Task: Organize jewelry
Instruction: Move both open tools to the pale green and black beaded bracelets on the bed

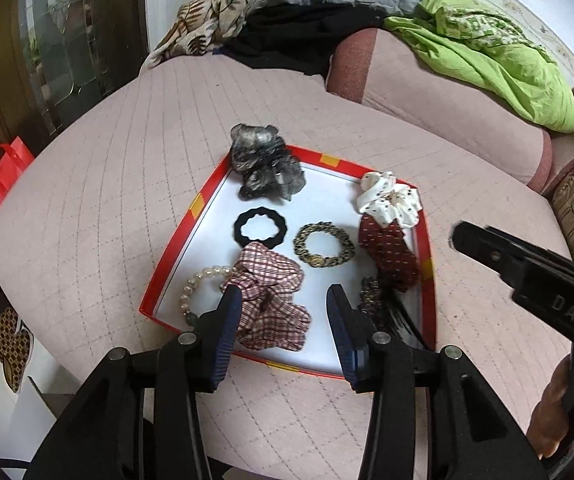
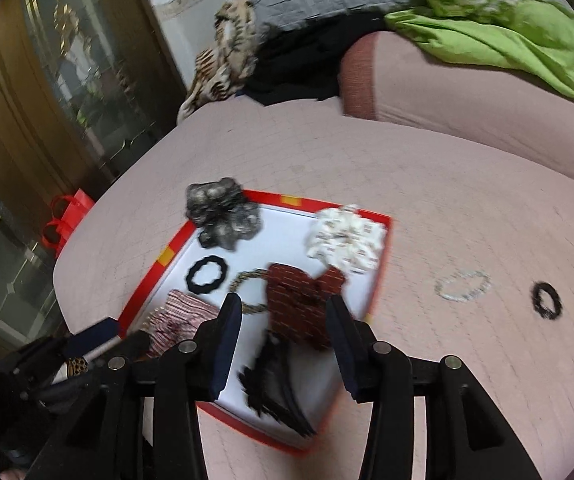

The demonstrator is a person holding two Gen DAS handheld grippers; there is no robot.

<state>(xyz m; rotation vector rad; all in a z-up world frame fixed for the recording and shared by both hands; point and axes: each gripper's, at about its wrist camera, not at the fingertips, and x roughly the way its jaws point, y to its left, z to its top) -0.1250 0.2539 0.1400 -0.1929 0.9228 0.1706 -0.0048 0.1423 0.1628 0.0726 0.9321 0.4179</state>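
- The left gripper (image 1: 285, 312) is hovering low over the near edge of the red tray (image 1: 191, 208), jaws wide and holding nothing, with the plaid scrunchie (image 1: 271, 300) lying between them.
- The right gripper (image 2: 283, 324) is also gaping empty — above the dark red scrunchie (image 2: 303, 300).
- Two pieces are lying loose on the pink bed cover (image 2: 407, 184), past the tray's right edge: a pale beaded bracelet (image 2: 463, 286) and a black hair ring (image 2: 546, 300).
- My guess — the right one should be swinging out to the bracelet, pinching its band flat.
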